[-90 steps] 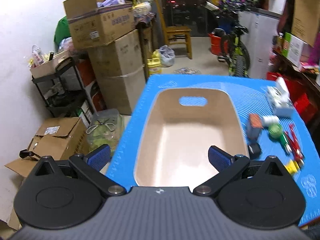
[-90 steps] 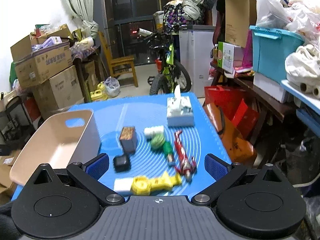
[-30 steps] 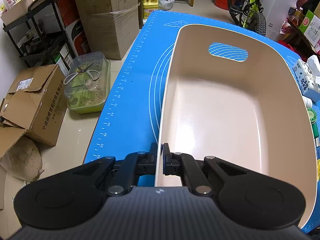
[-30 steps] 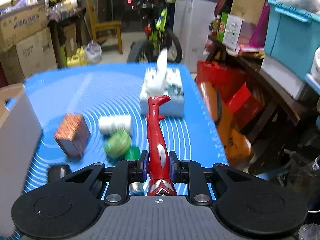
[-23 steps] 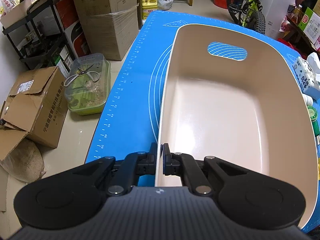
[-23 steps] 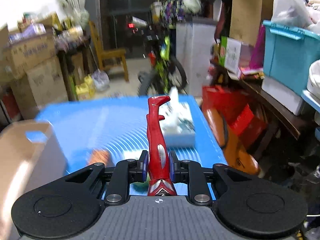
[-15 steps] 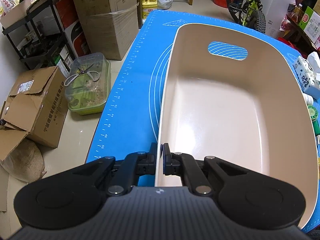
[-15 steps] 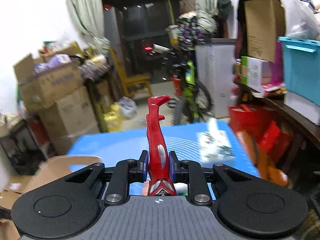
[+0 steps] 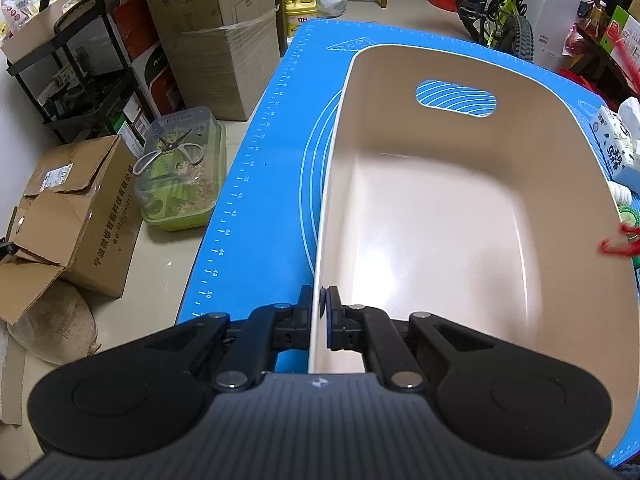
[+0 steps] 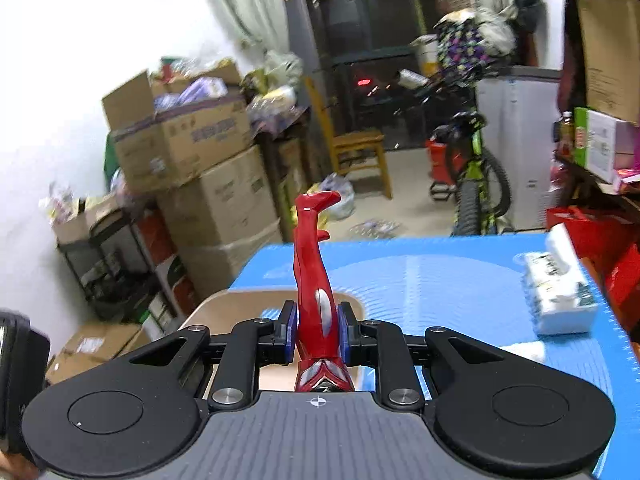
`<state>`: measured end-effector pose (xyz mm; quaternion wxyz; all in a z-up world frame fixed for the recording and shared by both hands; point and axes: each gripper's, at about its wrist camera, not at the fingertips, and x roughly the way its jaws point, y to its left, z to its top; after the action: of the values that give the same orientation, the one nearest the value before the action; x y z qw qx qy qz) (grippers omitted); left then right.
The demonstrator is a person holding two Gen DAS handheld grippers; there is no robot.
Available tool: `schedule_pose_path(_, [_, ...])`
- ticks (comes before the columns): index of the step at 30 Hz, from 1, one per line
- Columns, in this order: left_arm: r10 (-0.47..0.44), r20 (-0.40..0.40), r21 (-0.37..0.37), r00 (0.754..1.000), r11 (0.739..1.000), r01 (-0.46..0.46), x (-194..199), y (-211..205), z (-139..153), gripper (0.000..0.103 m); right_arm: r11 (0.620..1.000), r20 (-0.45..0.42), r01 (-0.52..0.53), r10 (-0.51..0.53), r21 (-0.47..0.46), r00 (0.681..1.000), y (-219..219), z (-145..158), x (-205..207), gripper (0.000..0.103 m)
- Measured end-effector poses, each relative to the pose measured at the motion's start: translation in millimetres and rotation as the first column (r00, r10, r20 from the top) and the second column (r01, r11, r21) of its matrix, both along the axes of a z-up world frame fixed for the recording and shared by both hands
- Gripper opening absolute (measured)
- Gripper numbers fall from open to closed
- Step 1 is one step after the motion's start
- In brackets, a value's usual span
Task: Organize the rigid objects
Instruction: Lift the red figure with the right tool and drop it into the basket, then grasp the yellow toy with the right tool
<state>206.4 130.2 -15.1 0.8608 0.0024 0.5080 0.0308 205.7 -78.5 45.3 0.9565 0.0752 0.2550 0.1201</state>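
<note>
My left gripper [image 9: 320, 322] is shut on the near left rim of a beige plastic basket [image 9: 460, 184] that stands on the blue mat [image 9: 272, 152]. The basket holds nothing. My right gripper [image 10: 318, 330] is shut on a red and silver toy figure [image 10: 314, 272], head down, legs pointing up and forward. It hangs above the basket [image 10: 224, 300], whose rim shows just behind the fingers. The figure's red tip shows at the right edge of the left wrist view [image 9: 618, 242].
A tissue box [image 10: 560, 296] lies on the mat at the right, also in the left wrist view [image 9: 616, 148]. A white bottle [image 9: 620, 193] and a green round thing [image 9: 629, 216] lie beside the basket. Cardboard boxes [image 9: 216, 36], a shelf and a bicycle [image 10: 472, 176] stand beyond the table.
My right gripper has swung left with the toy figure, from over the loose objects to over the basket. My left gripper has kept its hold on the basket rim.
</note>
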Motion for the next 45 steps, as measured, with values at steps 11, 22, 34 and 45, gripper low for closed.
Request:
schedule_pose_path(11, [0.002, -0.001, 0.011, 1.0, 1.0, -0.002, 0, -3, 0, 0.009, 0.987, -0.214, -0.096, 0.067, -0.13, 0.974, 48, -47, 16, 0.031])
schedule_pose_path(22, [0.003, -0.003, 0.014, 1.0, 1.0, -0.003, 0, -3, 0, 0.009, 0.973, -0.31, -0.17, 0.115, -0.159, 0.944, 56, -58, 17, 0.046])
schedule_pose_path(34, [0.004, -0.005, 0.014, 1.0, 1.0, -0.004, 0, -2, 0, 0.009, 0.99, -0.175, -0.106, 0.088, -0.093, 0.981, 12, -14, -10, 0.069])
schedule_pose_path(45, [0.008, -0.006, 0.012, 1.0, 1.0, -0.008, 1, -4, 1, 0.009, 0.988, -0.212, 0.111, -0.132, -0.108, 0.968, -66, -15, -27, 0.071])
